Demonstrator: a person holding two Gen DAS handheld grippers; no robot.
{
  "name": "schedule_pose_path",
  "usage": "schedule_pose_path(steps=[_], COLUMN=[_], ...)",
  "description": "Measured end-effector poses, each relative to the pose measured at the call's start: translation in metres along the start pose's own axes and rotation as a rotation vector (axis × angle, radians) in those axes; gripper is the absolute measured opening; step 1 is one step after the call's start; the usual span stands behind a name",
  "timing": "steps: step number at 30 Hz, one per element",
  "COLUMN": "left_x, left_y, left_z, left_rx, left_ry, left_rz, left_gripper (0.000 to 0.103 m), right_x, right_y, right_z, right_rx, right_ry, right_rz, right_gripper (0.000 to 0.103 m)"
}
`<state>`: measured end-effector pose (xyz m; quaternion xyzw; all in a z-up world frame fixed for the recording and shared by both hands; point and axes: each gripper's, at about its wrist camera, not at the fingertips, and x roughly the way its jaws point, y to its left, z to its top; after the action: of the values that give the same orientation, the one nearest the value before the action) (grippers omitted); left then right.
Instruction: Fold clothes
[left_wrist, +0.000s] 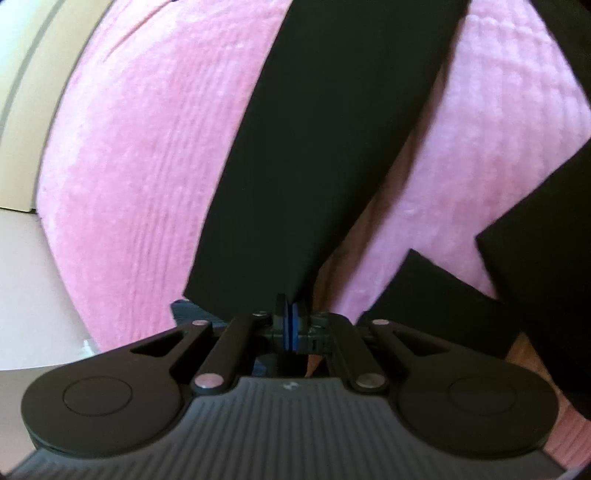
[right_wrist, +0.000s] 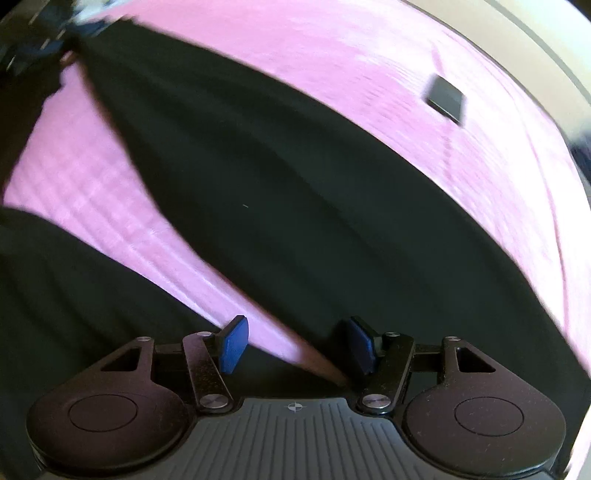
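Note:
A black garment (left_wrist: 325, 129) lies stretched over a pink ribbed blanket (left_wrist: 147, 147). My left gripper (left_wrist: 290, 314) is shut on the near corner of one long black panel, its blue pads pressed together around the cloth edge. More black fabric (left_wrist: 535, 258) lies to the right. In the right wrist view the same black garment (right_wrist: 277, 184) runs diagonally across the blanket (right_wrist: 332, 48). My right gripper (right_wrist: 297, 343) hovers open just over it, blue pads (right_wrist: 234, 345) wide apart with nothing between them. Another black section (right_wrist: 74, 295) fills the lower left.
A small dark square object (right_wrist: 445, 99) rests on the blanket at the upper right. A blurred dark shape (right_wrist: 37, 48) sits at the garment's far end. Beyond the blanket's left edge are a cream wall (left_wrist: 22, 110) and pale floor (left_wrist: 29, 277).

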<state>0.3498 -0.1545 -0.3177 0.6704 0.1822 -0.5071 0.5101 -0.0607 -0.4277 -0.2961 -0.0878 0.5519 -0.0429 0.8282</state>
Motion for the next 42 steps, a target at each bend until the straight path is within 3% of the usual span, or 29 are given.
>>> schedule_pose_path(steps=[7, 11, 12, 14, 16, 20, 26, 28, 30, 32, 34, 36, 38, 42], left_x=[-0.022, -0.071, -0.078, -0.091, -0.094, -0.078, -0.055, -0.04, -0.028, -0.021, -0.023, -0.032, -0.046, -0.081], left_y=[0.0, -0.014, -0.019, -0.029, -0.037, -0.05, -0.069, -0.065, -0.058, -0.053, -0.05, -0.05, -0.048, -0.041], left_z=[-0.013, -0.03, -0.028, -0.025, -0.019, -0.004, 0.02, 0.021, 0.019, 0.016, 0.011, 0.005, -0.005, -0.024], left_rx=[-0.082, -0.226, -0.244, -0.276, -0.286, -0.248, -0.189, -0.186, -0.2, -0.22, -0.229, -0.215, -0.215, -0.229], left_ry=[0.093, 0.074, 0.053, 0.008, -0.024, -0.056, -0.104, -0.088, -0.062, -0.046, -0.047, -0.053, -0.069, -0.114], left_rz=[-0.015, -0.054, -0.077, -0.127, -0.174, -0.26, -0.388, -0.433, -0.489, -0.542, -0.575, -0.587, -0.598, -0.584], left_gripper=[0.009, 0.019, 0.027, 0.032, 0.035, 0.055, 0.056, 0.066, 0.068, 0.065, 0.044, 0.016, 0.0, 0.0], right_x=[-0.023, -0.036, -0.041, -0.049, -0.055, -0.069, -0.079, -0.082, -0.083, -0.084, -0.087, -0.091, -0.096, -0.096], right_y=[-0.029, -0.043, -0.042, -0.035, -0.023, 0.022, 0.077, 0.09, 0.1, 0.105, 0.11, 0.116, 0.126, 0.15], right_z=[-0.053, -0.069, -0.068, -0.063, -0.057, -0.052, -0.056, -0.061, -0.064, -0.065, -0.062, -0.057, -0.05, -0.039], right_rx=[0.225, 0.309, 0.311, 0.313, 0.3, 0.2, 0.095, 0.074, 0.078, 0.107, 0.124, 0.124, 0.091, -0.006], right_ry=[0.117, 0.128, 0.117, 0.091, 0.063, 0.038, 0.056, 0.07, 0.082, 0.09, 0.092, 0.088, 0.071, 0.015], right_rz=[0.013, -0.001, 0.001, 0.017, 0.046, 0.147, 0.267, 0.262, 0.247, 0.234, 0.232, 0.241, 0.274, 0.394], right_gripper=[0.062, 0.062, 0.062, 0.067, 0.094, 0.094, 0.094, 0.094, 0.094, 0.094, 0.094, 0.094, 0.094, 0.094])
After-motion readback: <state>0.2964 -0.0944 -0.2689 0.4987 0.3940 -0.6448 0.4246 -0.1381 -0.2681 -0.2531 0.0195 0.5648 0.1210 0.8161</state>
